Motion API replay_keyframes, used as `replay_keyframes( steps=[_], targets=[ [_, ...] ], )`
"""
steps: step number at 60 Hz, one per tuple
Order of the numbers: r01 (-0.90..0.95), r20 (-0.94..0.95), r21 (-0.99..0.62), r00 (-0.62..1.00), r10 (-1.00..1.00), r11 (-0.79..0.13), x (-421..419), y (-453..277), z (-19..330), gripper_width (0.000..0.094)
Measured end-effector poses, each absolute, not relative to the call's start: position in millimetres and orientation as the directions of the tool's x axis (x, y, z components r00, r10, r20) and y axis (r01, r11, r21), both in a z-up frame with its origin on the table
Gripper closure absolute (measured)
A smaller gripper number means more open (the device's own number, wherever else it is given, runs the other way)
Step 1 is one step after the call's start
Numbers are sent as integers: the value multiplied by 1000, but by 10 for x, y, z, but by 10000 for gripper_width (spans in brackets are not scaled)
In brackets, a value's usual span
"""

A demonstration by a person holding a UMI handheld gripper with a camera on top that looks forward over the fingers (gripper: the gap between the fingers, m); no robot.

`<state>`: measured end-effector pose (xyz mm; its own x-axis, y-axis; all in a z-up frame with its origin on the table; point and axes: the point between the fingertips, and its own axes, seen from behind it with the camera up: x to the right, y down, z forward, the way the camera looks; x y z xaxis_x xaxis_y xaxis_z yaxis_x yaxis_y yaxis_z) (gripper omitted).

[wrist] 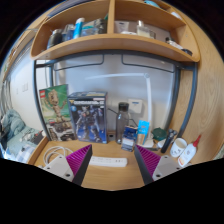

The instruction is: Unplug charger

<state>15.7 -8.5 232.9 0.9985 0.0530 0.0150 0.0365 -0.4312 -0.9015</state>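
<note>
A white power strip [107,161] lies flat on the wooden desk [110,178], just ahead of my fingers and between their tips. A small white block [128,144], possibly the charger, stands just beyond the strip's right end; I cannot tell whether it is plugged in. My gripper [112,163] is open and empty, with its magenta pads [80,158] wide apart on either side of the strip and not touching it.
Two boxed figures [88,117] and a dark bottle [122,120] stand at the back of the desk. White and red items [185,152] lie at the right and coiled pink cable [57,155] at the left. A wooden shelf [110,45] hangs above.
</note>
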Motion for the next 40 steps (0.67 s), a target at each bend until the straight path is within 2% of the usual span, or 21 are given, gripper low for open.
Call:
replay_keyframes(
  steps=[15,40],
  targets=[
    [17,-12,-903,998,66,-428,-338,-498,2282,76],
    [-18,-40,-903,998,40,-430,-519,-779,2234,77]
  ],
)
